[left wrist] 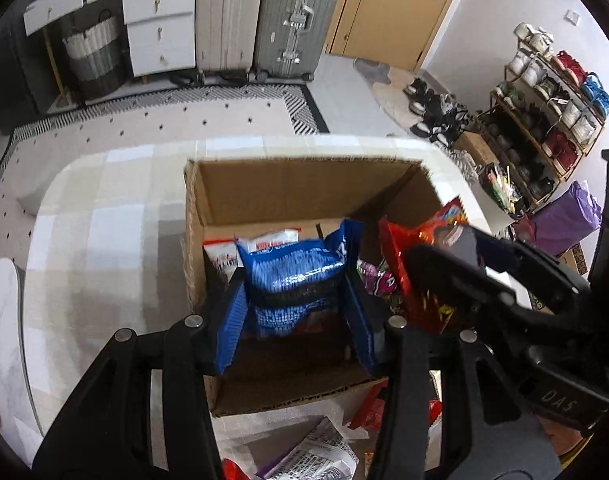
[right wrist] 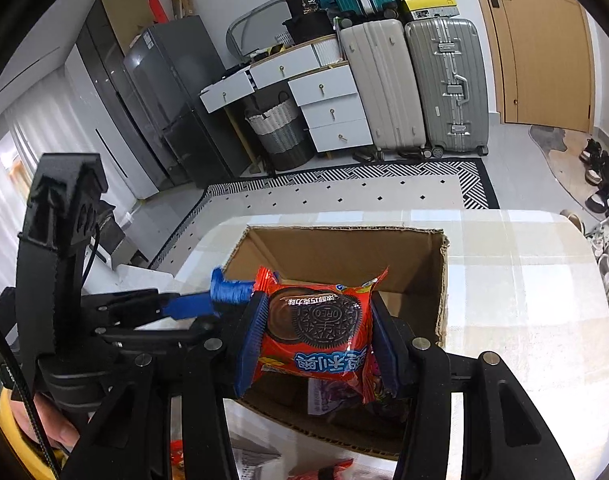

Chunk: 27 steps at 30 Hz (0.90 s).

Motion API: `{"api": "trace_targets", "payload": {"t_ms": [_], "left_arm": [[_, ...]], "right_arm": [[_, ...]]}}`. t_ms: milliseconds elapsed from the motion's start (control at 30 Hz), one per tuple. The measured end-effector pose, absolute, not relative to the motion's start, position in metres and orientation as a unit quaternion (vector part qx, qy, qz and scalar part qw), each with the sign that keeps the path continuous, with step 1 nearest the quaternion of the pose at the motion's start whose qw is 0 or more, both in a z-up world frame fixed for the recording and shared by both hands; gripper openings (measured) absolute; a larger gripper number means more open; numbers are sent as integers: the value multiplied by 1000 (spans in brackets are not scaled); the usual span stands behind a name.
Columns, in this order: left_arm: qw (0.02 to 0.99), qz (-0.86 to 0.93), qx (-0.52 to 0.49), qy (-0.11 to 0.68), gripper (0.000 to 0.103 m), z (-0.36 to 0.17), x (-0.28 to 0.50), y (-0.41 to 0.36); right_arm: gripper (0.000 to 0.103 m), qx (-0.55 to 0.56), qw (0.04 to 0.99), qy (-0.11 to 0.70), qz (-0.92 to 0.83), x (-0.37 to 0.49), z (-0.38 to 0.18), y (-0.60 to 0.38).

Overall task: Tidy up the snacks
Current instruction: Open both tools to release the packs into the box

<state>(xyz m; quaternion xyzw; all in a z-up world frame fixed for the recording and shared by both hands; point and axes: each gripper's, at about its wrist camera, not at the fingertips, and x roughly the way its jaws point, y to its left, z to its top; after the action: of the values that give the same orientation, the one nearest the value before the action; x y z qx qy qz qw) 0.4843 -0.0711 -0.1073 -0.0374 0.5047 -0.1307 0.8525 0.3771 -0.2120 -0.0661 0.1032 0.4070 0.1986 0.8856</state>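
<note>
An open cardboard box stands on the checked tablecloth. My left gripper is shut on a blue snack packet and holds it over the box's inside. My right gripper is shut on a red Oreo packet above the box's near side; the same red packet shows at the right in the left wrist view. Red-and-white packets and a purple packet lie inside the box. In the right wrist view the left gripper reaches in from the left.
Loose snack packets lie on the table in front of the box. The tablecloth spreads to both sides. Suitcases, white drawers and a shoe rack stand beyond the table.
</note>
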Motion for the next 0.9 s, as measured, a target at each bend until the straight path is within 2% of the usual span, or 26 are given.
{"api": "trace_targets", "payload": {"t_ms": [133, 267, 567, 633, 700, 900], "left_arm": [[852, -132, -36, 505, 44, -120, 485, -75], [857, -123, -42, 498, 57, -122, 481, -72], [871, -84, -18, 483, 63, -109, 458, -69], [881, -59, 13, 469, 73, -103, 449, -68], [889, -51, 28, 453, 76, -98, 444, -69], [893, -51, 32, 446, 78, -89, 436, -67]], "right_arm": [[49, 86, 886, 410, 200, 381, -67, -213], [50, 90, 885, 412, 195, 383, -68, -219], [50, 85, 884, 419, 190, 381, -73, -217], [50, 84, 883, 422, 186, 382, -75, -217], [50, 85, 881, 429, 182, 385, -78, -216], [51, 77, 881, 434, 174, 391, -77, -208]]}}
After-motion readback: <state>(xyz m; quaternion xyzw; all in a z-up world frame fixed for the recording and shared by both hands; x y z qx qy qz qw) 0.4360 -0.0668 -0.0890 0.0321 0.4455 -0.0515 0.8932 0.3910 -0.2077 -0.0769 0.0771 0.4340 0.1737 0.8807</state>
